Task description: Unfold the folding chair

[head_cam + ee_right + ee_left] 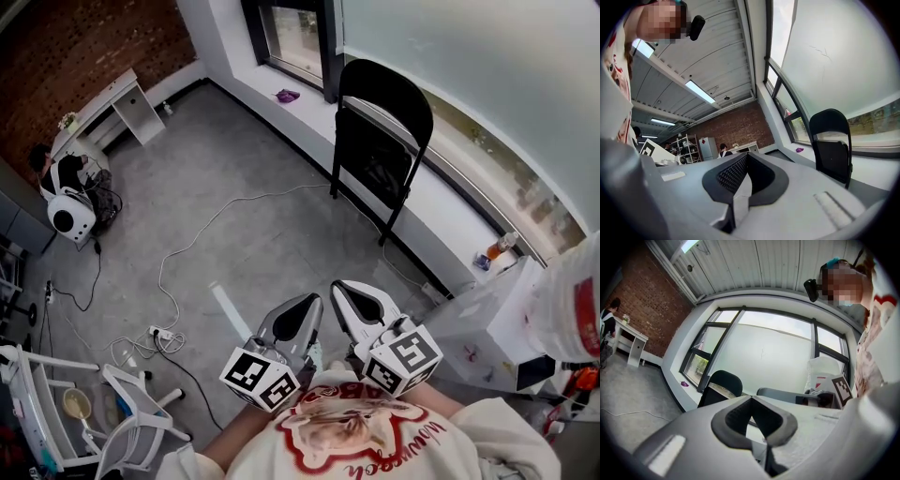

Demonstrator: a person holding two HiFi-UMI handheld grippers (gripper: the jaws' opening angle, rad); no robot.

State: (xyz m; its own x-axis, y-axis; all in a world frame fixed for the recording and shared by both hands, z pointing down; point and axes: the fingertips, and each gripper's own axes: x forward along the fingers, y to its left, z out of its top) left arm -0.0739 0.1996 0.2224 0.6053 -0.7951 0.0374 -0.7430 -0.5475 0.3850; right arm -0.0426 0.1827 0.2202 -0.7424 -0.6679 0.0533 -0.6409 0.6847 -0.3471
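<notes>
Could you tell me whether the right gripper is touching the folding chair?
Apart. The head view shows a stretch of bare grey floor between the right gripper and the folding chair, which stands folded by the window.

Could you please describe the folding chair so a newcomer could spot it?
Find the long window wall. Against the white ledge below it stands a folded chair. Unlike the white chair at the head view's lower left, it is black with a rounded back.

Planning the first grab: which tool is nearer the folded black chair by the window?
Right. The right tool is short of the chair, not touching; the left tool sits alongside, farther away.
</notes>
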